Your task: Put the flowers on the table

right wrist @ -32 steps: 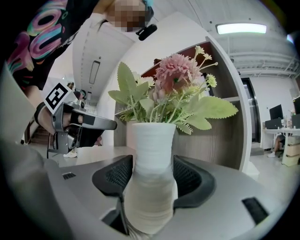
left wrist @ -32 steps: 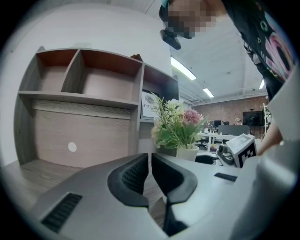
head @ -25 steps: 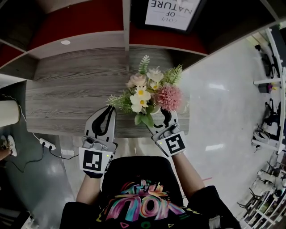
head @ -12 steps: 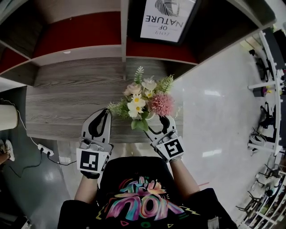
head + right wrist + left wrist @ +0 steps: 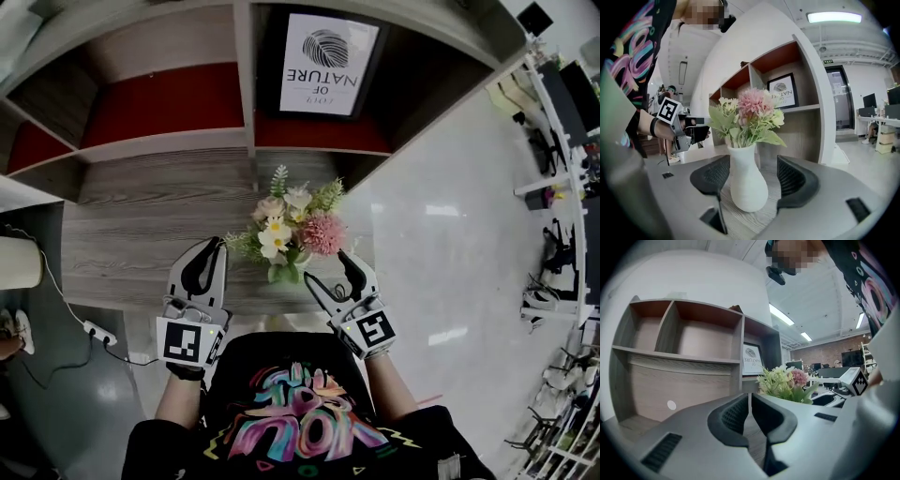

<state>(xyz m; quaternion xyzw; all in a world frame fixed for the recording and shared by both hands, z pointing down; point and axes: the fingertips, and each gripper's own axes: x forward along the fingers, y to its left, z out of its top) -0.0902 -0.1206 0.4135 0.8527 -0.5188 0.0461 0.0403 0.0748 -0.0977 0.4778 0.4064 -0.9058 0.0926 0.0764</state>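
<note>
Pink, cream and green in the flowers [image 5: 292,223], plain white on the vase [image 5: 747,180]. Grey wood grain across the surface [image 5: 141,225]; red panels in the shelf [image 5: 159,98], upper left.

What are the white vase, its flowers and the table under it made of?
The vase looks like matte white ceramic, maybe plastic: smooth, opaque, hardly any shine. The flowers seem artificial, fabric or plastic, judging by their even, tidy petals; that is a guess. The table shows grey wood grain with a flat finish, probably laminate or veneer.
</note>
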